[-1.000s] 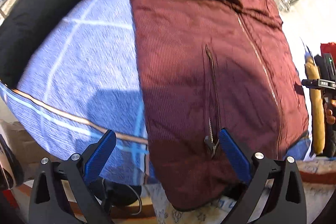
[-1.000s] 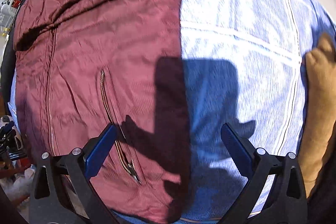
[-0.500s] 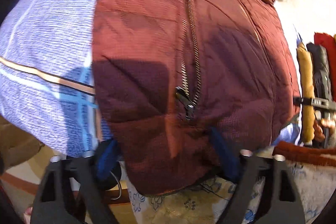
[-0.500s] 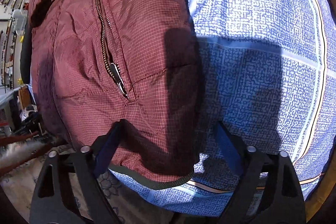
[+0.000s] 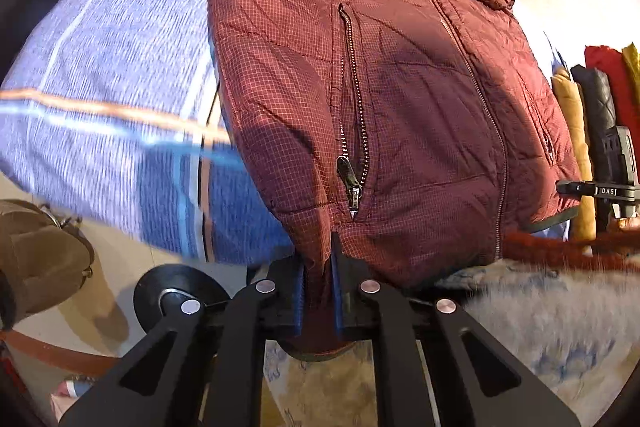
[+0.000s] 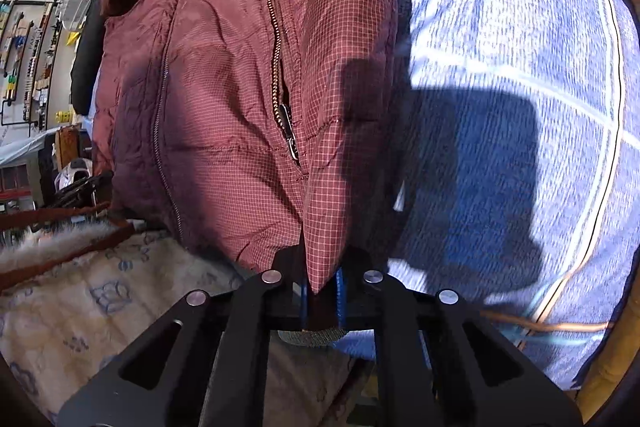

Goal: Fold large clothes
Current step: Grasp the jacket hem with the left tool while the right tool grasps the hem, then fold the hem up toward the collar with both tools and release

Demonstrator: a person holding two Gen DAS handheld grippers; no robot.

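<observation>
A maroon quilted jacket [image 5: 400,75] lies on a blue checked bedsheet [image 5: 120,47], front up, with zip pockets and a centre zip. My left gripper [image 5: 319,291] is shut on the jacket's bottom hem near its left corner, below a pocket zip pull [image 5: 352,183]. In the right wrist view the same jacket [image 6: 224,87] fills the left half. My right gripper [image 6: 322,301] is shut on the hem at the jacket's right bottom corner, beside the other pocket zip [image 6: 288,131]. The fabric bunches up between both pairs of blue pads.
The bedsheet [image 6: 520,67] spreads right of the jacket. A pale patterned blanket [image 6: 80,307] hangs at the bed's near edge. Folded tan, black and red garments [image 5: 592,99] lie right of the jacket. A brown garment [image 5: 36,255] and a black round base [image 5: 176,291] are at lower left.
Both grippers have moved in onto the jacket's bottom hem and closed on it. One second ago both were open above the jacket.
</observation>
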